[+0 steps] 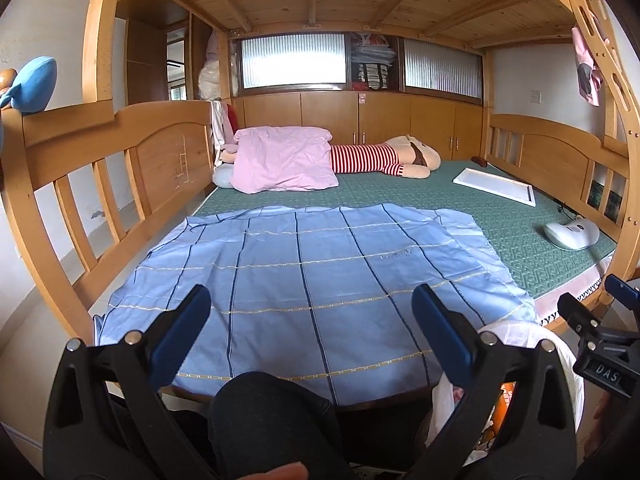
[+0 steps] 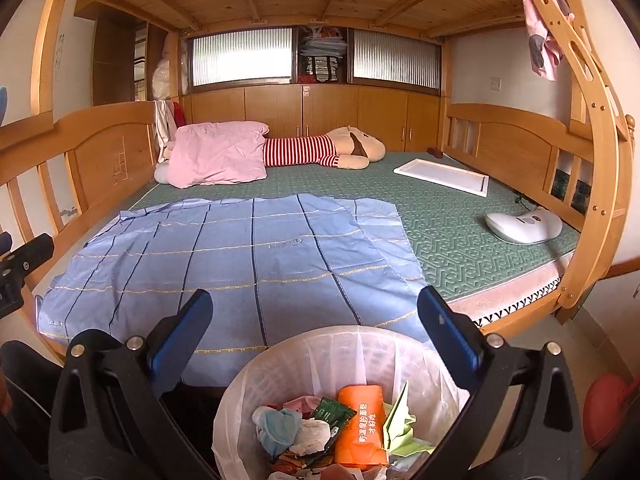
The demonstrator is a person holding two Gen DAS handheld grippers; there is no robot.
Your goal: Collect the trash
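The wooden bunk bed fills both views, its green mattress running from the near edge to the far cabinets. A blue checked cloth lies flat on the near left half of it, and no loose litter shows on it. A white-lined waste bin stands on the floor against the bed's near edge, directly under the right gripper. It holds crumpled tissue, a green wrapper and an orange packet. The collecting looks finished or close to it.

The bin stands upright with its mouth up. The orange packet leans on end with its long axis running near to far, tilted against the other rubbish.

Both tools are spread wide with nothing between the blue pads. The left gripper hovers over the cloth's near edge and the person's dark-clad knee.

To do this step well, I would sweep both cameras across the far mattress, past the white tray and the white gadget, before calling it done. Neither of those looks like trash. Anything still to drop should be released from above the centre of the bin's mouth, clear of the liner's rim.
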